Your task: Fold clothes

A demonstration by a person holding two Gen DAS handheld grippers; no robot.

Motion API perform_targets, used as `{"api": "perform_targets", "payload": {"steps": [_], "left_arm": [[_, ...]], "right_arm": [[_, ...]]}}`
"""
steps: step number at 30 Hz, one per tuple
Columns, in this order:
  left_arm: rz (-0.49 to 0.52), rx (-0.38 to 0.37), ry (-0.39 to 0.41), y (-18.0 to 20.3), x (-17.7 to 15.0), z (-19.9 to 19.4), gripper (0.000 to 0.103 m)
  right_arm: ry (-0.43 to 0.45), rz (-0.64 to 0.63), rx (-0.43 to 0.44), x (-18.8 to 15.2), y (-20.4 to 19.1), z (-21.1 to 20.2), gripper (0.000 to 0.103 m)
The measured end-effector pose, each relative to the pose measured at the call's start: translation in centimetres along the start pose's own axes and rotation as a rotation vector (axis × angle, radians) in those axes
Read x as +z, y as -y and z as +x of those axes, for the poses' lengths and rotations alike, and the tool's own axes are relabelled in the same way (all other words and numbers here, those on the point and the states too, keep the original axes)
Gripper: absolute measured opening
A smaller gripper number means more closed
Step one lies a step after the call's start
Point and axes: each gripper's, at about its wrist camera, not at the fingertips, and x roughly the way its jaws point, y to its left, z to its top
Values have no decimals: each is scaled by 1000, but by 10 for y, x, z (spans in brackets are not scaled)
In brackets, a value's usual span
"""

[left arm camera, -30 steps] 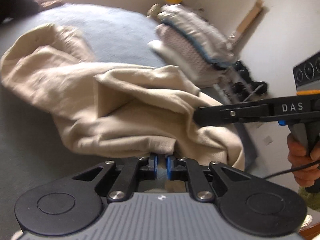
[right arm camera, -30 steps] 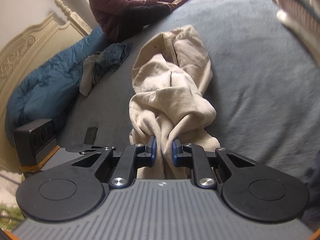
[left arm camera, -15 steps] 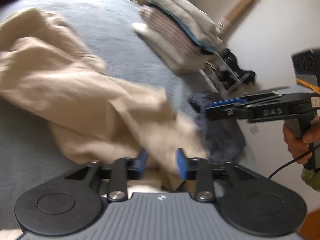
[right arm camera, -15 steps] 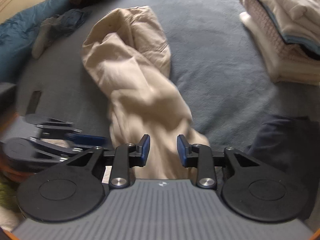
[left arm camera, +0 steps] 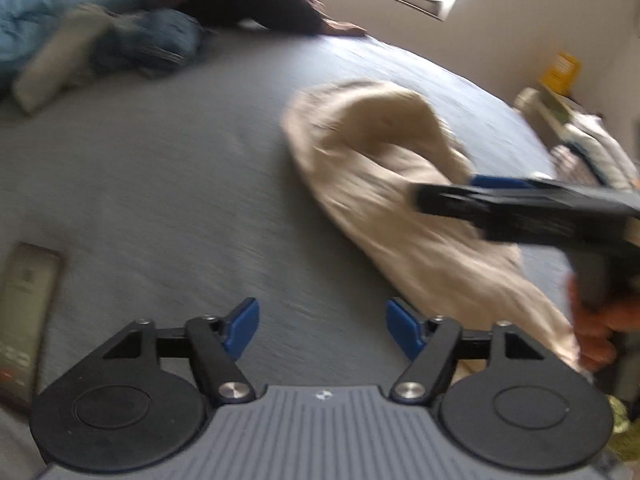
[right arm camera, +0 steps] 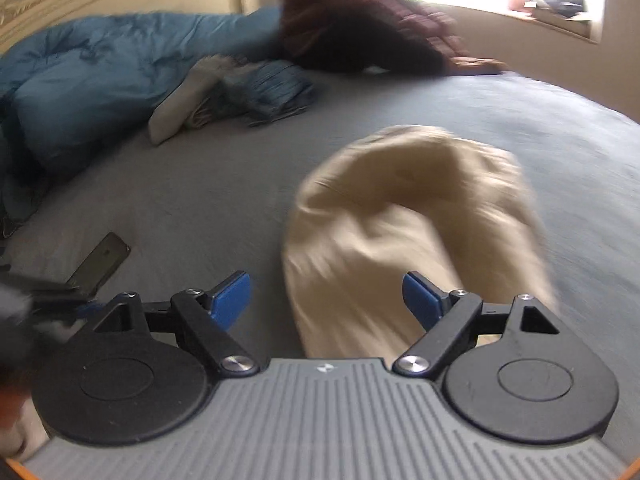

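Observation:
A beige garment lies in a long crumpled heap on the grey bed cover. My left gripper hangs over bare cover just left of the garment's near end. Its jaws are opening and nothing is between them. The right gripper crosses above the garment from the right, with a hand on its grip. In the right wrist view my right gripper is also opening. The beige garment lies below and between its blue pads, which do not press on it. The picture is motion-blurred.
A dark phone-like slab lies on the cover at the near left. A blue duvet, folded jeans and a dark red jacket sit at the far side. Stacked folded clothes stand at the right edge.
Both grippers were shut on the beige garment a second ago; both have let go and opened wide. Both views have swung left and down, and the garment now rests on the bed.

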Motion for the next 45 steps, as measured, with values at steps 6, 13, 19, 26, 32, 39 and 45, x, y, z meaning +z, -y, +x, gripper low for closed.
{"api": "perform_targets", "payload": {"steps": [6,13,19,26,32,39,45], "left_arm": [[-38,61,-1,-20,14,19,80],[-43,33,-6,-17,25,56,80],[14,-59,16,10,43,89,80],[90,-191,25,66,65,130,76],[115,-230,6,102,84,166,72],[47,-249,-51,108,108,224,61],[-61,-272,-31,110,128,254,47]], "right_arm": [[-127,-190,-85,18,-36,109,73],[-87,-64,-92,31,18,80,4],[143,105,-264,65,107,-40,4],[171,180,-569,52,188,-98,4],[11,275,-734,0,237,-75,4],[-31,490,-707,-56,258,-68,21],[93,536,-444,-66,217,-112,70]]}}
